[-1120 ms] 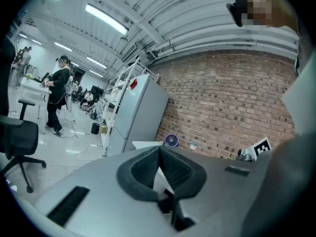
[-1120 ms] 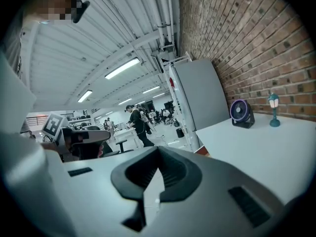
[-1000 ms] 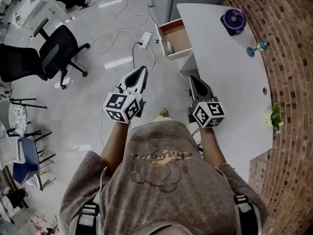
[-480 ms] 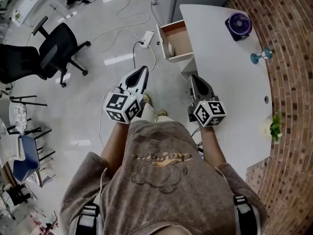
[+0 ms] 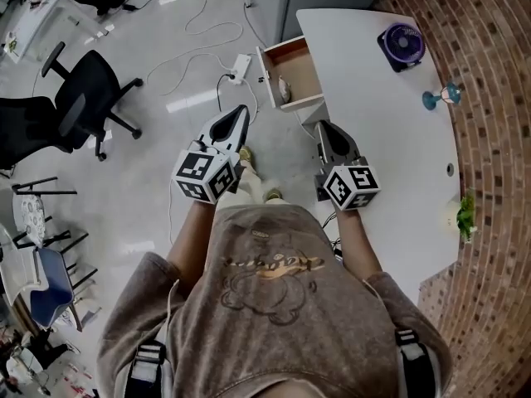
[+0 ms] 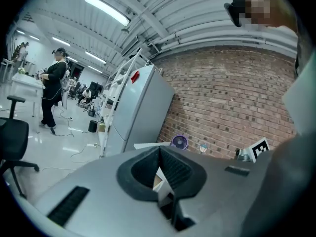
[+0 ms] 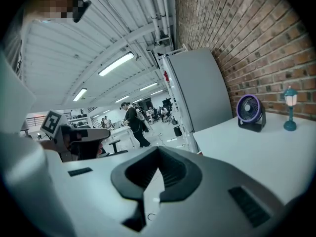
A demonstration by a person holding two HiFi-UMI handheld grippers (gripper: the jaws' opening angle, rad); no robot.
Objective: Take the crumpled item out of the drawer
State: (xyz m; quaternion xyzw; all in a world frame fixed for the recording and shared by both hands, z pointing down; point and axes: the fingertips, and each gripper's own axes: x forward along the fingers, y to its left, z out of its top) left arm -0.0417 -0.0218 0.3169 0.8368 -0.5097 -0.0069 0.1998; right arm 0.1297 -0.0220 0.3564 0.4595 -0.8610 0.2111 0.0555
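Note:
The wooden drawer (image 5: 304, 61) stands pulled out from the white table's (image 5: 390, 148) left end. A small pale crumpled item (image 5: 284, 88) lies against its near left wall. My left gripper (image 5: 240, 114) is over the floor, short of the drawer and to its left, with its jaws shut and nothing between them (image 6: 159, 151). My right gripper (image 5: 323, 128) is over the table's near corner just below the drawer, also shut and holding nothing (image 7: 158, 151). Neither touches the drawer.
A purple fan (image 5: 399, 40) and a small blue lamp (image 5: 440, 98) stand on the table, a plant (image 5: 466, 210) at its right edge. A power strip with cables (image 5: 242, 66) lies on the floor. A black office chair (image 5: 79, 98) is at the left. A grey cabinet (image 6: 140, 107) stands beyond.
Both grippers have advanced together toward the drawer as the person walked forward. Their jaws have stayed shut.

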